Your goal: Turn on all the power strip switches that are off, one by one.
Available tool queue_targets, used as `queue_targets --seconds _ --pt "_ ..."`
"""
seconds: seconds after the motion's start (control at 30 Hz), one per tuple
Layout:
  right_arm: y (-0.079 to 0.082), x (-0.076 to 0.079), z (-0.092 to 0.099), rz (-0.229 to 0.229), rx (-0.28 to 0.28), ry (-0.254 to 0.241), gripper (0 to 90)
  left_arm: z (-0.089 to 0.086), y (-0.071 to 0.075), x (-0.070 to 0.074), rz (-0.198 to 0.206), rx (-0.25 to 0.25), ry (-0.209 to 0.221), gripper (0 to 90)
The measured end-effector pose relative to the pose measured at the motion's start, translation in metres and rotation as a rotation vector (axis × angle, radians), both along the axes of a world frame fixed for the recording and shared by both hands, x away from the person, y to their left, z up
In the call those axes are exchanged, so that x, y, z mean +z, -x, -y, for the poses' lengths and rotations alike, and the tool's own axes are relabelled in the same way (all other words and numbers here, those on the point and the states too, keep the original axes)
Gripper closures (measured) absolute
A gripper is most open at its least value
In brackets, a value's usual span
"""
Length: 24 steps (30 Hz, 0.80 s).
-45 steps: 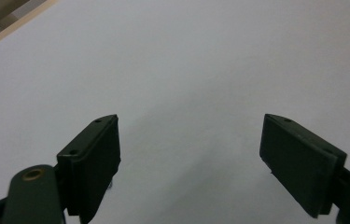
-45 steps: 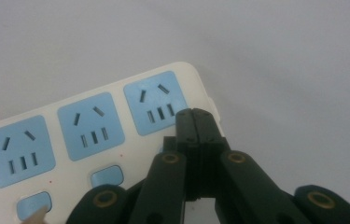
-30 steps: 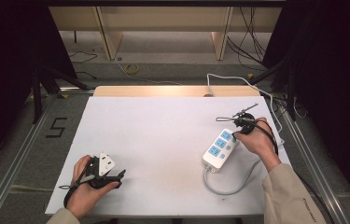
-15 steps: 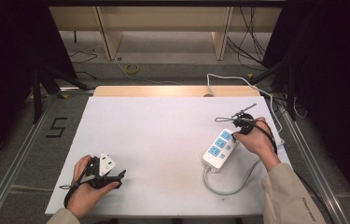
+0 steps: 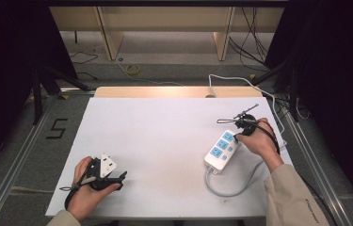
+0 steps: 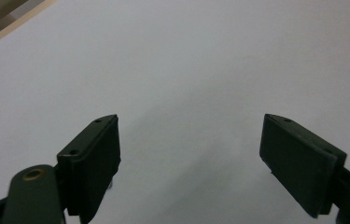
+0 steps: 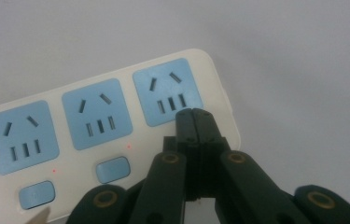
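My right gripper [image 7: 194,114], jaws closed and empty, hovers over the white three-socket power strip [image 5: 221,149] at the white table's [image 5: 164,136] right. My left gripper [image 6: 189,158], jaws wide, rests near-left. Grey floor surrounds.

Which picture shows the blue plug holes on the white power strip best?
The right gripper view: the white plastic power strip with three blue sockets and small blue switches sits close up. The high view shows the strip small, near the person's right hand. The left gripper view looks at bare white tabletop.
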State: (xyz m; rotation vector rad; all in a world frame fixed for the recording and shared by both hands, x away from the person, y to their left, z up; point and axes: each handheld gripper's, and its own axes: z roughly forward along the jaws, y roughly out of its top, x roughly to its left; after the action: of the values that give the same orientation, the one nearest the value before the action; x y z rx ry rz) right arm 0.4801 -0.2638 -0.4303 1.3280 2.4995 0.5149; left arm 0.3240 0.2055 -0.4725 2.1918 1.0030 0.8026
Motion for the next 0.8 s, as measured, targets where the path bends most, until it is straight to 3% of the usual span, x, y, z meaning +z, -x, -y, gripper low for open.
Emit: queue_targets --seconds 0.8 --pt "-0.0012 -0.0025 0.0016 -0.015 -0.005 -0.012 90.0 0.0000 0.0003 0.0009 0.004 -0.002 0.000 20.3"
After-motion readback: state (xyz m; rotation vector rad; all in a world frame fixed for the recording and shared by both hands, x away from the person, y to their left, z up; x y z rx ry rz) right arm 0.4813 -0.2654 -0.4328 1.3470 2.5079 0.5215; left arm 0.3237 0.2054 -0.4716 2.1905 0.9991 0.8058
